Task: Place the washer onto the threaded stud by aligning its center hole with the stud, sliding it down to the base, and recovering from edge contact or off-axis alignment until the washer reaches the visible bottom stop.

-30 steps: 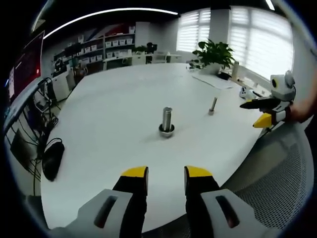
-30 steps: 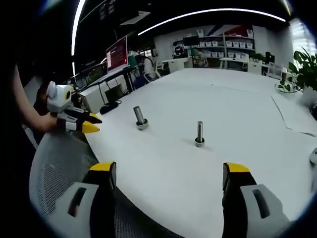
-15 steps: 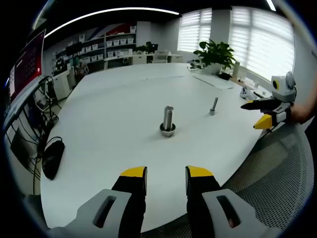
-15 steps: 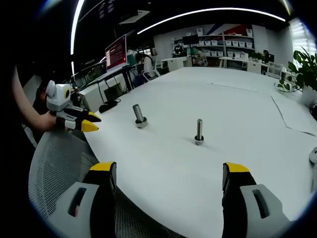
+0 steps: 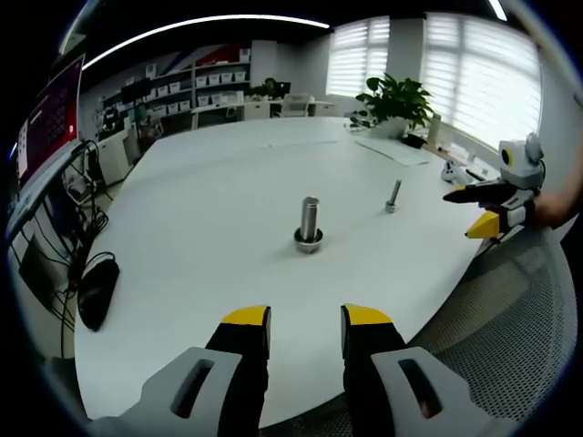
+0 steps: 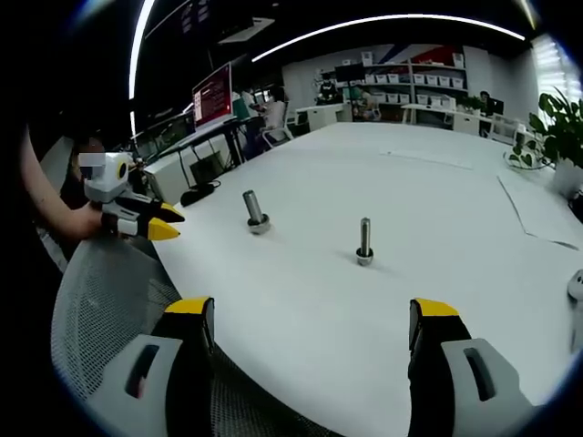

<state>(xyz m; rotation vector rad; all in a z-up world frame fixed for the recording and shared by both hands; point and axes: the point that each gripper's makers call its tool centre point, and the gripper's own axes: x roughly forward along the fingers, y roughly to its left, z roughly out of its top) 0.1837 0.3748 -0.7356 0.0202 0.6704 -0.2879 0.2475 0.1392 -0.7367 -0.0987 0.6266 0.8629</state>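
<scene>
In the left gripper view, the left gripper point(image 5: 305, 319) hangs over the near edge of the white desk point(image 5: 228, 191), its yellow-tipped jaws a narrow gap apart with nothing between them. A mesh chair back point(image 5: 510, 337) sits just off the desk's near right edge. Farther in, near the middle of the desk, a thick stud point(image 5: 309, 222) stands upright with a ring at its base; whether that ring is the washer cannot be told. Beyond it, toward the right edge, stands a thinner bolt point(image 5: 392, 195), well apart from the stud. The right gripper point(image 5: 478, 209) hovers off the right edge. Nothing lies between the grippers and the two uprights. A black mouse point(image 5: 96, 291) rests at the left edge, a sheet of paper point(image 5: 392, 149) and a potted plant point(image 5: 396, 100) at the far right.

In the right gripper view, the right gripper's jaws stand wide apart and empty.
</scene>
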